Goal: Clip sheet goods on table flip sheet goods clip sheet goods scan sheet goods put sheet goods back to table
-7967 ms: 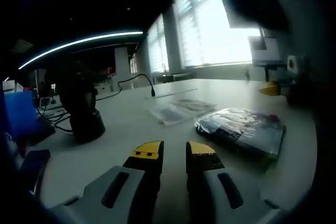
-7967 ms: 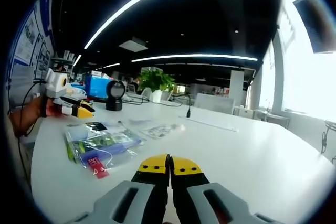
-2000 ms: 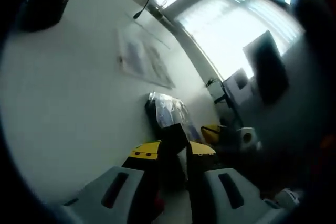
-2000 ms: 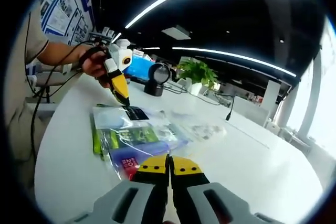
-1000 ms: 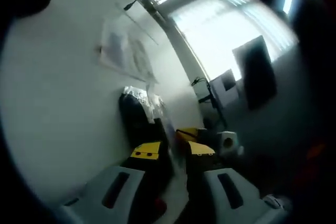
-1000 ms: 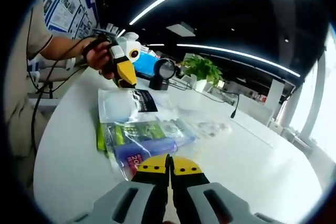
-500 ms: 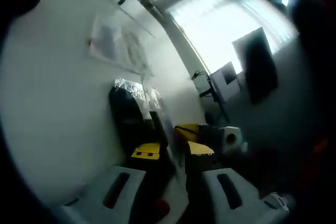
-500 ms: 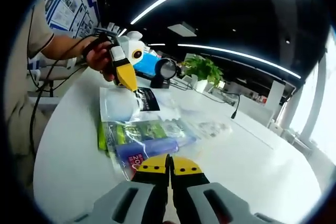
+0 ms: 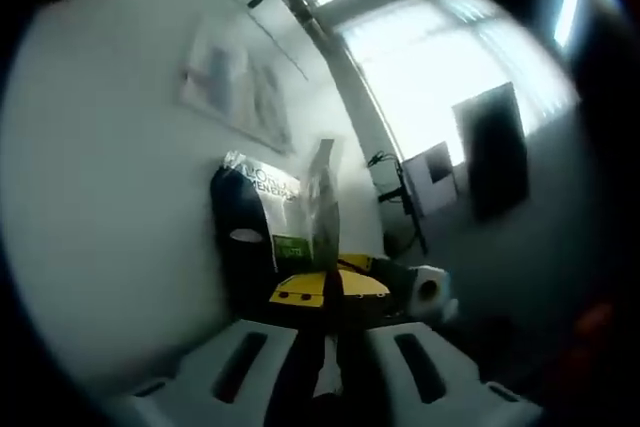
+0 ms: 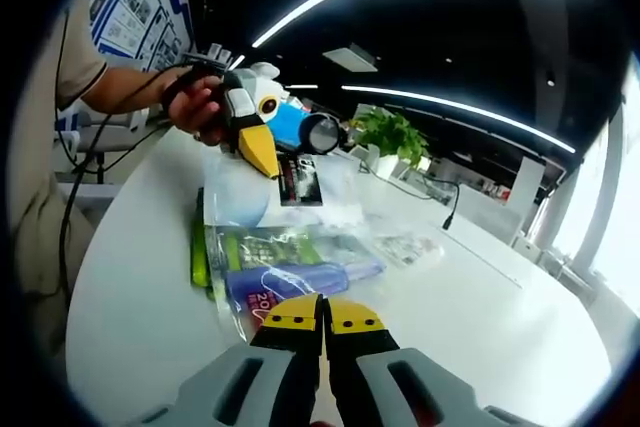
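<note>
In the right gripper view, a stack of sheet goods point(image 10: 285, 267) in clear packets lies on the white table point(image 10: 480, 317), with green and blue packs showing. A hand holds my left gripper point(image 10: 268, 169), shut on the edge of the top clear packet point(image 10: 290, 192) with a black label, which is lifted and tilted up. In the left gripper view, my left gripper point(image 9: 327, 289) pinches that packet point(image 9: 322, 197), which rises from the closed jaws beside a dark pack point(image 9: 250, 237). My right gripper point(image 10: 322, 315) hovers shut near the stack, holding nothing.
More clear bags point(image 10: 400, 245) lie farther along the table, also seen as flat bags point(image 9: 235, 87) in the left gripper view. A black round device point(image 10: 320, 132), a blue box point(image 10: 290, 122), a plant point(image 10: 385, 132) and cables sit at the far end. A person's arm point(image 10: 130, 92) reaches in from the left.
The left jaws, apart a second ago around the packet's edge, have shut on it and raised that edge off the stack. The right gripper has stayed shut and still.
</note>
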### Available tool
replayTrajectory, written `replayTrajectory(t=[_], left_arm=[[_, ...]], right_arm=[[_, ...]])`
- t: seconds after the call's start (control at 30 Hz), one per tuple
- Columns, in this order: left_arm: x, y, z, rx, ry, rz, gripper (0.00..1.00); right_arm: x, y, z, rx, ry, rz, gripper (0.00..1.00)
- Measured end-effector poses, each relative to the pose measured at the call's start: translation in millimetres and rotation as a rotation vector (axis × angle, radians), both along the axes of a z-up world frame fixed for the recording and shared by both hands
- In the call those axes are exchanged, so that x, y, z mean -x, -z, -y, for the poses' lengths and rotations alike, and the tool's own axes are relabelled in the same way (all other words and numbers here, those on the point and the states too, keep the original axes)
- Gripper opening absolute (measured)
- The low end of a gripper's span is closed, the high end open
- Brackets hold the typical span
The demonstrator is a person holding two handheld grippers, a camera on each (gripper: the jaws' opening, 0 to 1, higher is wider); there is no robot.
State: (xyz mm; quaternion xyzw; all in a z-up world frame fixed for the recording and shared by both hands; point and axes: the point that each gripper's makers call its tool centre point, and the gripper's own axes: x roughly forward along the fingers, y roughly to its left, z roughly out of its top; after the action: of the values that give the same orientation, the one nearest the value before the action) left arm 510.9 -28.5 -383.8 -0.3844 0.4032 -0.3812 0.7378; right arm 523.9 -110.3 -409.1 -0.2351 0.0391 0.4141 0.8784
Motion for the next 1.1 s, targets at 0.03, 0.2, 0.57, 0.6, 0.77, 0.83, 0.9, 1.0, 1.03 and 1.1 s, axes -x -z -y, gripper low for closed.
replayTrajectory(t=[0.03, 0.2, 0.57, 0.6, 0.77, 0.83, 0.9, 1.0, 1.03, 1.1], left_arm=[[0.3, -1.9, 1, 0.006, -0.004, -0.002, 0.0], [0.9, -8.6, 2, 0.02, -0.018, 0.001, 0.0], [2.3, -18.2, 6, 0.054, -0.05, -0.008, 0.0], [2.5, -19.5, 7, 0.059, -0.052, -0.01, 0.0], [1.7, -22.6, 8, 0.066, -0.069, -0.012, 0.0], [1.2, -24.9, 7, 0.072, -0.075, -0.008, 0.0], [1.1, -26.0, 7, 0.07, -0.079, -0.002, 0.0], [1.1, -27.4, 7, 0.073, -0.085, 0.0, 0.0], [1.0, -27.6, 8, 0.075, -0.089, -0.002, 0.0], [-0.4, -28.5, 8, 0.076, -0.094, -0.003, 0.0]], right_arm=[[0, -0.4, 0, -0.002, -0.001, 0.001, 0.0], [0, -3.7, 1, -0.013, 0.006, 0.013, 0.0], [2, -28.2, -2, -0.102, 0.007, 0.046, 0.0], [3, -29.9, -4, -0.1, 0.003, 0.047, 0.0], [6, -33.9, -8, -0.105, 0.0, 0.044, 0.0], [7, -34.7, -8, -0.101, 0.009, 0.036, 0.0], [9, -38.3, -6, -0.1, 0.022, 0.039, 0.01], [15, -46.5, -6, -0.114, 0.019, 0.042, 0.02], [17, -47.9, -7, -0.117, 0.017, 0.043, 0.02], [23, -51.4, -9, -0.123, 0.007, 0.041, 0.03]])
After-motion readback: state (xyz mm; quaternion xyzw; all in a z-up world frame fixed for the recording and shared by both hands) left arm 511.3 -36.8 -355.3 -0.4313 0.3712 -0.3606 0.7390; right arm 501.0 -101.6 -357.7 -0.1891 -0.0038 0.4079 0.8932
